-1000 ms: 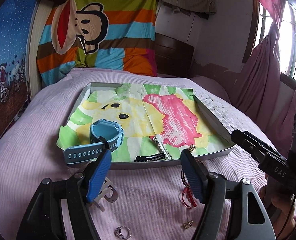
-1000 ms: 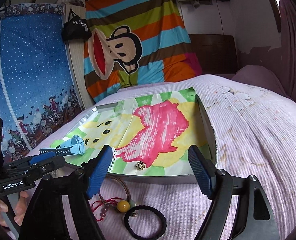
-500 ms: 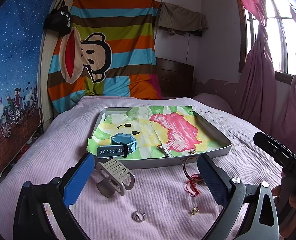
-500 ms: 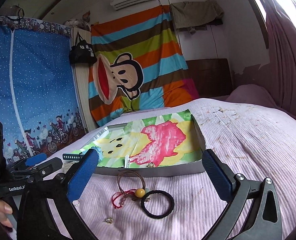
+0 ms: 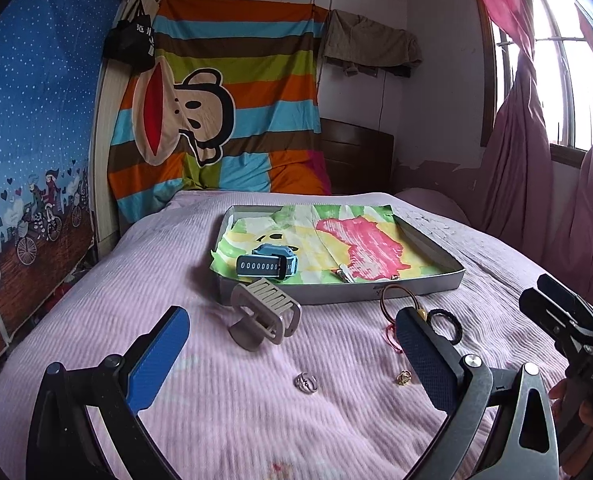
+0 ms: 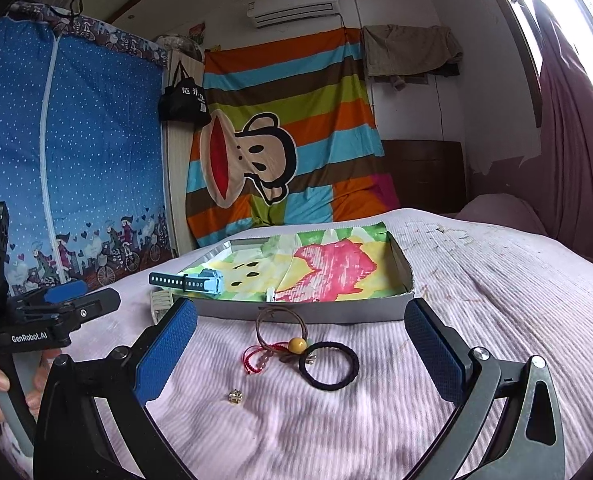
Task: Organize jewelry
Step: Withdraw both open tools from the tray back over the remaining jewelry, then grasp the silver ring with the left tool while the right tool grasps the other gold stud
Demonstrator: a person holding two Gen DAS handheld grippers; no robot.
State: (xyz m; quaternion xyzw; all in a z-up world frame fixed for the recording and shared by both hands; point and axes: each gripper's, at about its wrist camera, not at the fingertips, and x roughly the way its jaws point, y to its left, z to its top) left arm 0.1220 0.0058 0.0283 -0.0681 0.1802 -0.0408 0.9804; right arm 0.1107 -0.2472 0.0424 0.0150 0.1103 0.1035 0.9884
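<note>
Pale pink ribbed bedspread (image 5: pixel 176 264) under everything. Grey shallow metal tray (image 5: pixel 416 286) lined with crayon-style paper (image 5: pixel 360 240): green border, yellow and pink animal shapes. Light blue plastic watch (image 5: pixel 267 265) in tray. In front of tray: beige slotted hair claw (image 5: pixel 264 316), black elastic hair tie (image 6: pixel 329 365), yellow bead on brown cord bracelet (image 6: pixel 297 345). Blue textured gripper pads (image 6: pixel 164 352).

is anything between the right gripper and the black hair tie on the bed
Nothing visible. The right gripper is open, and the black hair tie lies on bare pink bedspread between its fingers. The yellow-bead bracelet touches the tie's far left edge, on the side toward the tray, not on the approach.
</note>
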